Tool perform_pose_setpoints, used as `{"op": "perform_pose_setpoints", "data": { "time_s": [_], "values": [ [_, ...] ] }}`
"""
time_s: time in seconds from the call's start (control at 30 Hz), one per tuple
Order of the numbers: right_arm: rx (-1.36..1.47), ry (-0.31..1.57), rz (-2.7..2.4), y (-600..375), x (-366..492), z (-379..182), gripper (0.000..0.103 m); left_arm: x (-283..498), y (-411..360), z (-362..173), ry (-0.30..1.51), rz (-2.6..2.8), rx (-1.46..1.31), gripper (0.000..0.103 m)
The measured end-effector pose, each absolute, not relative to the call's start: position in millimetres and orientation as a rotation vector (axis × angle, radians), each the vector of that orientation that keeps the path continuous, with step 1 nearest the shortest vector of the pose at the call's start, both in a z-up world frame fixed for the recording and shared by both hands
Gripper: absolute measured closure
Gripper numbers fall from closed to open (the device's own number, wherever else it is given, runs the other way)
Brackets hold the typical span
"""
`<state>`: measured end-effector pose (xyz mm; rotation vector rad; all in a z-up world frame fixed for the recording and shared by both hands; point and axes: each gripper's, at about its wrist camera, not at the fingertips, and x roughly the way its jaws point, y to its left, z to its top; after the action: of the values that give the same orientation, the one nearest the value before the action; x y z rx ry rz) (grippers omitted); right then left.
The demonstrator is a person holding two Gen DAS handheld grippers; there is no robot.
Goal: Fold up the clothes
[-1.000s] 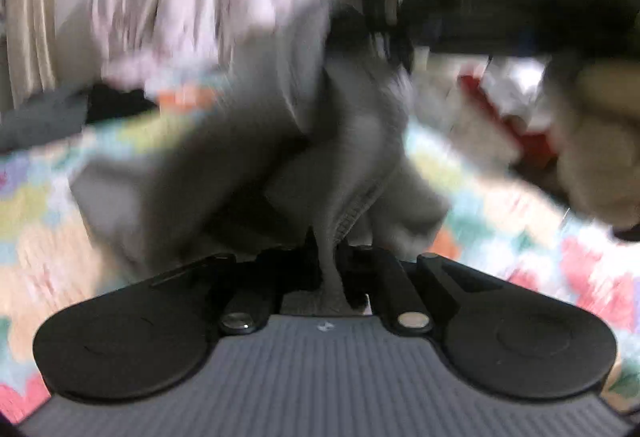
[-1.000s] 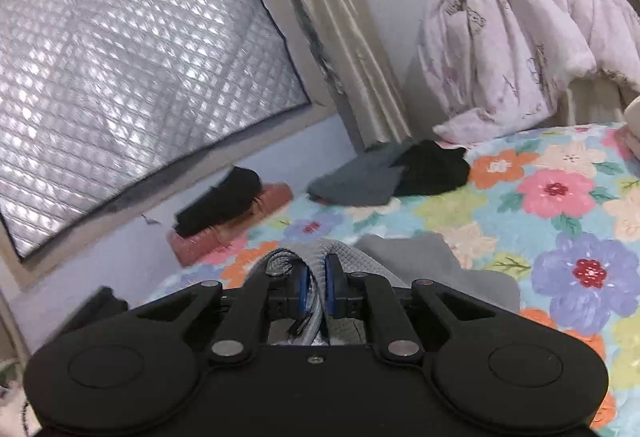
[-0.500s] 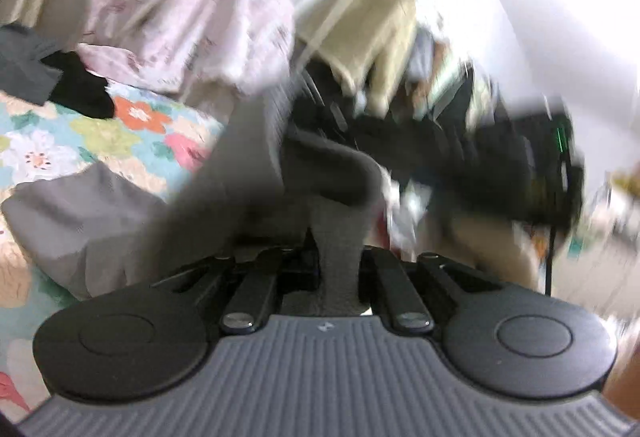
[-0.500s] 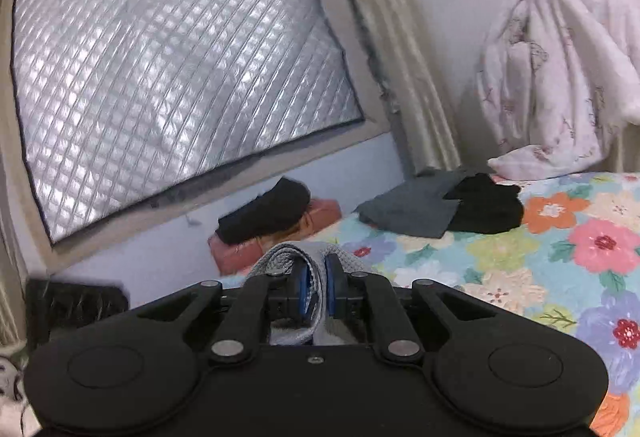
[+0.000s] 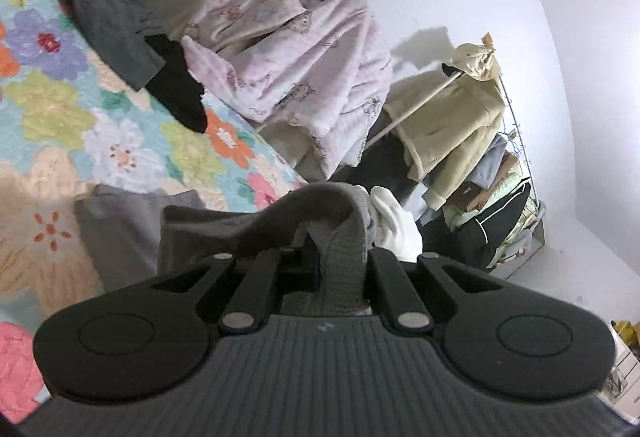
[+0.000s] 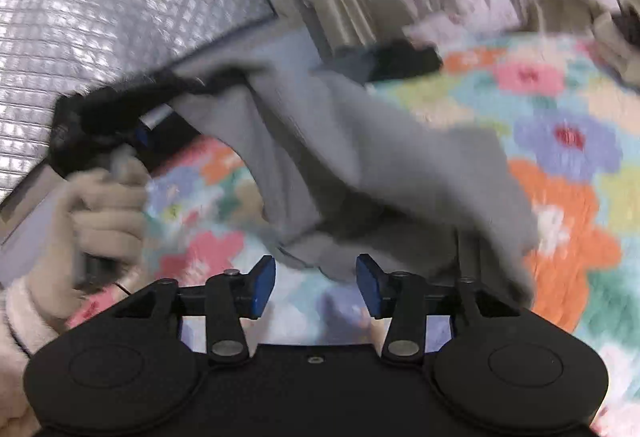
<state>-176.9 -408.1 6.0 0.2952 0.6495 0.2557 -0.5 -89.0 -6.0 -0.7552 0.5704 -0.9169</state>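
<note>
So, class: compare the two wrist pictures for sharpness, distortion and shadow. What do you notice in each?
Left wrist view: sharp, with strong fisheye bending of the wall; the clothes rack casts a soft shadow on it; the left gripper is shut on the grey garment. Right wrist view: motion blur smears the floral bedspread and garment; the open right gripper looks crisp.

The right gripper (image 6: 316,287) is now open; half a second ago its blue pads (image 6: 264,287) were closed on a ribbed edge of the grey garment (image 6: 380,173). The cloth is out of that gripper now and hangs in front of it, above the floral bedspread (image 6: 560,109). The left gripper (image 5: 340,261) has turned; its view now shows the bedspread and the clothes rack (image 5: 480,141) sharply, not blurred as before.
</note>
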Motion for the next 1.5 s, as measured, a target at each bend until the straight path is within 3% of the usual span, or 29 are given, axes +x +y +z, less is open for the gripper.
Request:
{"op": "perform_pose_setpoints", "data": {
  "time_s": [0.2, 0.37, 0.73, 0.77, 0.8, 0.83, 0.9, 1.23, 1.5],
  "values": [
    [0.339, 0.727, 0.042, -411, -153, -30, 0.051, 0, -78, -17, 0.577, -0.884, -0.739, 0.098],
    [0.47, 0.692, -0.081, -430, -168, -37, 0.04, -5, -69, -27, 0.586, -0.867, -0.729, 0.098],
    [0.601, 0.732, -0.098, -432, -127, -70, 0.039, -10, -70, -32, 0.587, -0.84, -0.657, 0.098],
    [0.585, 0.7, -0.091, -431, -125, -73, 0.045, -11, -70, -33, 0.583, -0.838, -0.647, 0.098],
    [0.554, 0.673, -0.078, -429, -123, -75, 0.059, -11, -71, -34, 0.579, -0.834, -0.637, 0.098],
    [0.475, 0.661, -0.051, -423, -121, -72, 0.081, -12, -71, -35, 0.576, -0.827, -0.624, 0.098],
    [0.33, 0.641, -0.021, -413, -124, -63, 0.085, -11, -70, -37, 0.59, -0.805, -0.584, 0.098],
    [0.087, 0.497, -0.252, -472, -143, 1, 0.09, -16, -46, -4, 0.489, -0.764, -0.536, 0.099],
    [-0.15, 0.41, -0.369, -492, -145, 41, 0.09, -19, -44, -11, 0.496, -0.772, -0.584, 0.099]
  ]
}}
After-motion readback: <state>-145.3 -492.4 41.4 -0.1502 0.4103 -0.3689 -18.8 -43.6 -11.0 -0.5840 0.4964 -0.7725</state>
